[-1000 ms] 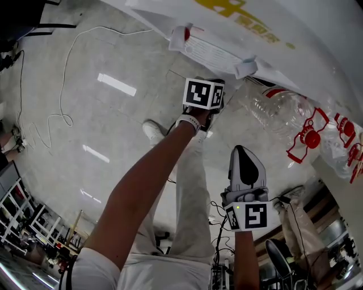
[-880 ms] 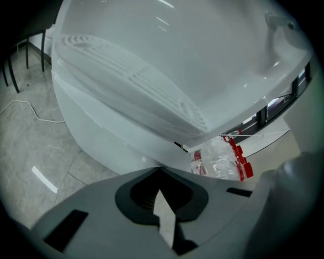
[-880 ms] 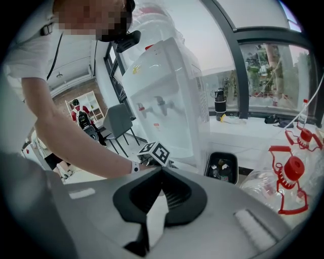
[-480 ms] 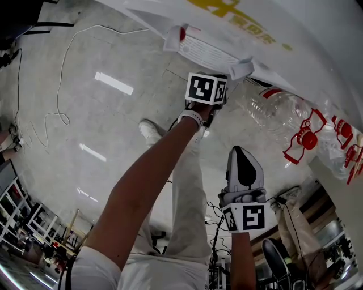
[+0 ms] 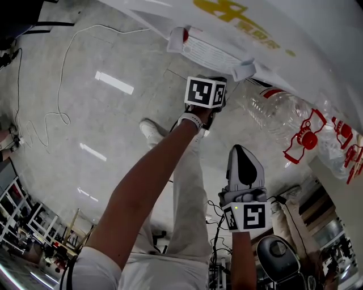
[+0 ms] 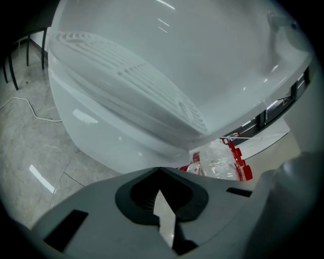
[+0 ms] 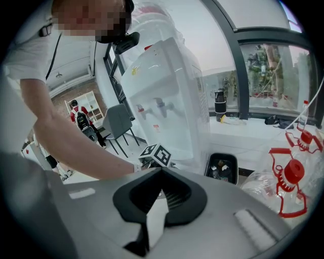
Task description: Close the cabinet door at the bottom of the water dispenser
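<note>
The floor (image 5: 85,113) is being looked down on steeply from head height, the water dispenser (image 5: 187,14) being caught along the top edge. Its front is being viewed from very near and from below by the left tongs (image 6: 161,202) camera, and from farther back, nearly whole, by the right tongs (image 7: 154,207) camera. The empty bottles (image 5: 283,116) are being shared by all three views.

The water dispenser (image 5: 244,25) is seen at 12 to 1 o'clock in the head view. It has a white body with a yellow logo, and a ribbed drip tray (image 5: 211,54) is flanked by a red tap (image 5: 186,35) and a white tap (image 5: 245,69). In the right gripper view it is shown upright. In the left gripper view a smooth white lower front (image 6: 101,136) is shown beneath the tray. The cabinet door cannot be told apart there, nor its state.
</note>
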Tool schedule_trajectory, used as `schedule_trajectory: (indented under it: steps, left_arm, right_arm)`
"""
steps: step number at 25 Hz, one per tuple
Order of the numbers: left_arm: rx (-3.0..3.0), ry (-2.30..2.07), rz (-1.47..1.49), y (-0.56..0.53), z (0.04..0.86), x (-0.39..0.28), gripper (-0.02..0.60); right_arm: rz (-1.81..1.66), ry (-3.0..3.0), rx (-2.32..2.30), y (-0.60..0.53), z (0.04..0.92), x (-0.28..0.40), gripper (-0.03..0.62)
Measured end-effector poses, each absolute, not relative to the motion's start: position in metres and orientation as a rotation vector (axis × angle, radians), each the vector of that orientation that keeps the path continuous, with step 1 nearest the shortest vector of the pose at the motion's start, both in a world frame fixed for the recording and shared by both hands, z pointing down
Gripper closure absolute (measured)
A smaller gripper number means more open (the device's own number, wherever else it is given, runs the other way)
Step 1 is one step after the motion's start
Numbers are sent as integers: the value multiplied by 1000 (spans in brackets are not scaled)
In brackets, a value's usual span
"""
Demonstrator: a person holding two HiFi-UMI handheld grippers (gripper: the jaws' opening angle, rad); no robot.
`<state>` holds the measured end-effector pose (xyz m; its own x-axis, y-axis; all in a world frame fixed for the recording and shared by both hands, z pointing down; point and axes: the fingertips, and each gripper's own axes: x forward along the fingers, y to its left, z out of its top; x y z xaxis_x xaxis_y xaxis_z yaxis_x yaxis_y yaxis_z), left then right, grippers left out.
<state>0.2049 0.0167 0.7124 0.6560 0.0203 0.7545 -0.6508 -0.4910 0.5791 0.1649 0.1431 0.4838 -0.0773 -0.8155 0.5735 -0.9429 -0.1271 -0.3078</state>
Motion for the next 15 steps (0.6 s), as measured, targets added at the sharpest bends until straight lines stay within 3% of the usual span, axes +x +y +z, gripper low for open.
schedule_trajectory:
  steps: [15]
  left_arm:
    - [1920,-516,813,1,717,217,577]
  right_arm:
    - [1021,-1930,1993,141,487,163,583]
